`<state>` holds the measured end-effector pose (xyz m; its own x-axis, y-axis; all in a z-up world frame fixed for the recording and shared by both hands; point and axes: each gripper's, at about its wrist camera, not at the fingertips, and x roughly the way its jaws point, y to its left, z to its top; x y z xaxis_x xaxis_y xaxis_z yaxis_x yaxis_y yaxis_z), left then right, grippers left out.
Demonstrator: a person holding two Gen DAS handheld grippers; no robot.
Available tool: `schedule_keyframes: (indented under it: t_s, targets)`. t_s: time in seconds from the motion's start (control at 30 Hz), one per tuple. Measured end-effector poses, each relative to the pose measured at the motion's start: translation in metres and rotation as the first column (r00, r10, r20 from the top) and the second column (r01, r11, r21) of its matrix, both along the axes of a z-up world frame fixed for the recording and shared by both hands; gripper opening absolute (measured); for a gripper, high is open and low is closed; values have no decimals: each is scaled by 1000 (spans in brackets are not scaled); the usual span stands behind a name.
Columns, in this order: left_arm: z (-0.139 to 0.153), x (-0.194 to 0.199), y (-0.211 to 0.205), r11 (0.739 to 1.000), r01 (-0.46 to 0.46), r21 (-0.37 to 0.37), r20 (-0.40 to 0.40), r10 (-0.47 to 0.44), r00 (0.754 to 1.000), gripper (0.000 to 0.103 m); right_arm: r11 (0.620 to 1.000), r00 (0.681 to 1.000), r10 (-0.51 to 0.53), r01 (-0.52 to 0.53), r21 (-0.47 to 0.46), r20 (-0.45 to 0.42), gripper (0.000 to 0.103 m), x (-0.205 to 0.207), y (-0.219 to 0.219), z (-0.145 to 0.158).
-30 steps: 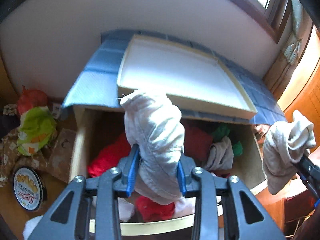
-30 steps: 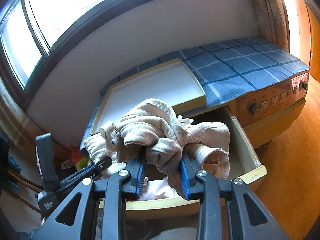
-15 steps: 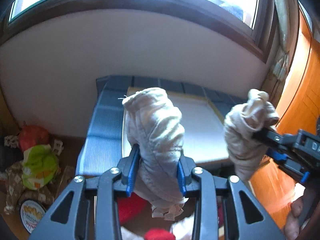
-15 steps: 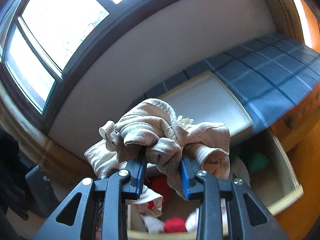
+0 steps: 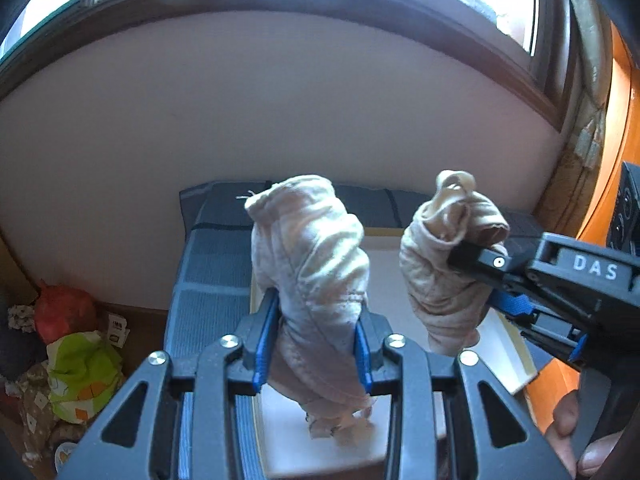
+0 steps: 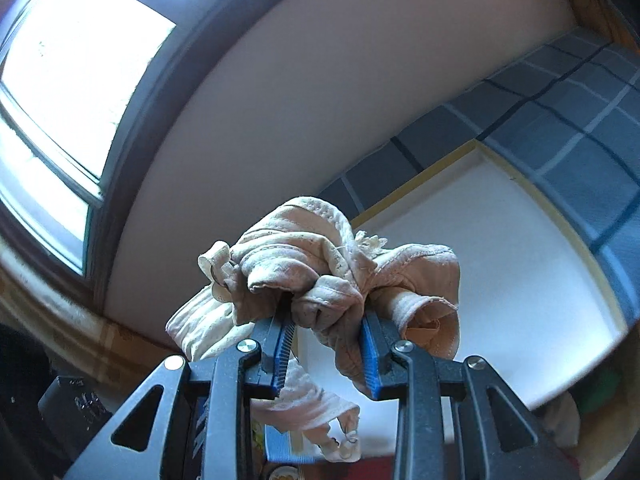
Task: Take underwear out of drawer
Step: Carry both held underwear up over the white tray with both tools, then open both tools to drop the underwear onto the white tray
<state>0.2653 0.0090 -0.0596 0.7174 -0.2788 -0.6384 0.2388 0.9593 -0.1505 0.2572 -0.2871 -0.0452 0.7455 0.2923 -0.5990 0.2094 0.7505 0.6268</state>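
Note:
My left gripper point(image 5: 314, 344) is shut on a crumpled beige piece of underwear point(image 5: 310, 280), held upright over the white tray point(image 5: 384, 276). The right gripper point(image 5: 492, 276) comes in from the right, shut on a second beige bundle point(image 5: 444, 264) beside the first. In the right wrist view my right gripper point(image 6: 326, 344) pinches that bundle of underwear point(image 6: 320, 264) above the tray point(image 6: 500, 264). The left gripper's cloth point(image 6: 196, 328) hangs just to its left. Only a sliver of the drawer's contents point(image 6: 600, 392) shows at bottom right.
The tray has a yellow rim point(image 5: 516, 364) and lies on a blue checked cloth point(image 5: 212, 264) against a pale wall under windows. Bags and clutter point(image 5: 80, 372) sit on the floor at left. A person's fingers point(image 5: 568, 432) hold the right tool.
Both grippers, each still holding its underwear, have risen and moved forward from above the open drawer to above the white tray. The drawer has almost dropped out of view.

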Motion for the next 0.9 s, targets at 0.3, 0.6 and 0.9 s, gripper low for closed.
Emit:
schedule_keyframes:
  t_s: [0.3, 0.6, 0.9]
  targets:
    - [-21, 41, -18, 998, -10, 55, -43, 13, 999, 33, 999, 995, -27, 29, 21, -91, 33, 58, 1, -36]
    - [-31, 56, -27, 996, -22, 85, -67, 28, 997, 33, 1000, 989, -25, 28, 14, -146, 33, 86, 8, -60]
    - [-39, 68, -29, 992, -29, 123, -70, 38, 997, 35, 999, 985, -31, 34, 14, -167, 35, 93, 9, -65]
